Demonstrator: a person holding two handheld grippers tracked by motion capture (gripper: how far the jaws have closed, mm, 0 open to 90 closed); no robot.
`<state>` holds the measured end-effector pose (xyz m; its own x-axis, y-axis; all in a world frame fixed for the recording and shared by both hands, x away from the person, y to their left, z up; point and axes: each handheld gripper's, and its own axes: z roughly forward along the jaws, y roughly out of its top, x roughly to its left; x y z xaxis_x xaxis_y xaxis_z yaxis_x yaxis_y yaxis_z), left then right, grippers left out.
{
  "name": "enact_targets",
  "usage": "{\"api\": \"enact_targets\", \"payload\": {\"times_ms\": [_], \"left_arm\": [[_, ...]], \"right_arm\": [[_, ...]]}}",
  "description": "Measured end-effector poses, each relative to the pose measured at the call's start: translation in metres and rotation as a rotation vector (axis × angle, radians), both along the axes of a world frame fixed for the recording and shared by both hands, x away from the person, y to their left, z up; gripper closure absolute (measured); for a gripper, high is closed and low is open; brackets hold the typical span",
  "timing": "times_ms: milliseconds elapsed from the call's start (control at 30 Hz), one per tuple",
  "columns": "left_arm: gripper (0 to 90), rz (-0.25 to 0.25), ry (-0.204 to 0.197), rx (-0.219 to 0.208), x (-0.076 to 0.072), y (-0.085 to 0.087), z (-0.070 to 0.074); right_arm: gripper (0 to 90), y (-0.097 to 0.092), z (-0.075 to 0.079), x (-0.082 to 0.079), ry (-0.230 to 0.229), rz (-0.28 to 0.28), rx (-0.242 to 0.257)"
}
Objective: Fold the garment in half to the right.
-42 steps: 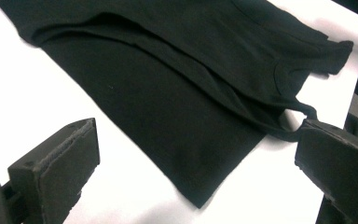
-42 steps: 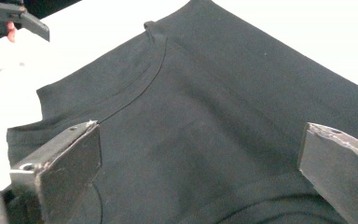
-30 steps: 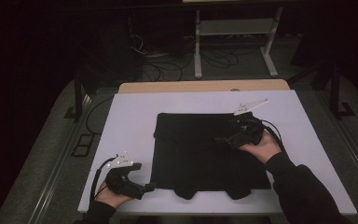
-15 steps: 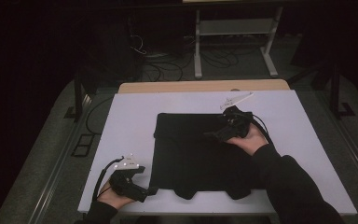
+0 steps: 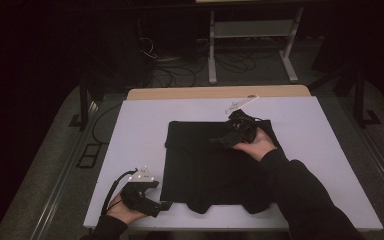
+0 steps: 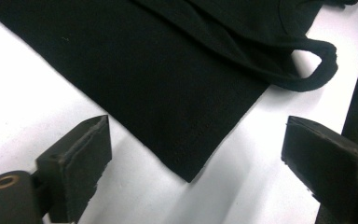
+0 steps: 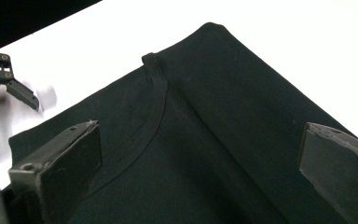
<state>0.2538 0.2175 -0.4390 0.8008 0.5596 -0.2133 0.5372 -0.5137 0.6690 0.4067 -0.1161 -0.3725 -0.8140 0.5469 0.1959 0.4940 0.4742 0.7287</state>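
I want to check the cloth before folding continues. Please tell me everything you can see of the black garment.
The black garment is soft, matte knit fabric, folded into a rough rectangle and lying flat on the white table. A ribbed band curves across it in the right gripper view. A narrow loop sticks out at its near edge. One near corner lies between the open left gripper jaws, untouched.

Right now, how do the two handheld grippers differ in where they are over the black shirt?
The left gripper sits low at the near left corner of the black shirt, jaws open around the corner and just closing slightly. The right gripper hovers over the shirt's far right part, jaws wide. Both are black and grip nothing.
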Motion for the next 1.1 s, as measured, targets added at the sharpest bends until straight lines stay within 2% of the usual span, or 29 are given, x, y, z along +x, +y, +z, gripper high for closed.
{"api": "enact_targets", "payload": {"times_ms": [267,700,767,833,900,933,1100], "left_arm": [[15.0,-0.004,0.02,0.008,0.001,0.0,-0.001],[31.7,0.002,0.02,0.02,0.002,-0.001,-0.001],[34.2,0.018,0.011,0.011,0.001,-0.002,-0.002],[37.9,0.028,-0.001,0.021,0.001,-0.002,-0.001],[43.5,0.007,-0.019,0.061,0.002,-0.001,0.0],[46.5,0.035,-0.023,0.041,0.0,-0.004,-0.001],[59.4,0.011,-0.056,0.093,0.0,-0.007,0.0]], "right_arm": [[0.0,0.014,-0.002,0.006,0.004,0.019,-0.012],[0.0,0.033,-0.007,0.019,0.006,0.027,-0.016],[0.0,0.035,-0.007,0.02,0.006,0.031,-0.017],[0.0,0.039,-0.007,0.022,0.008,0.027,-0.018],[0.0,0.042,-0.007,0.023,0.009,0.028,-0.016],[0.0,0.043,-0.008,0.024,0.007,0.029,-0.017],[0.0,0.047,-0.011,0.03,0.011,0.021,-0.016]]}}
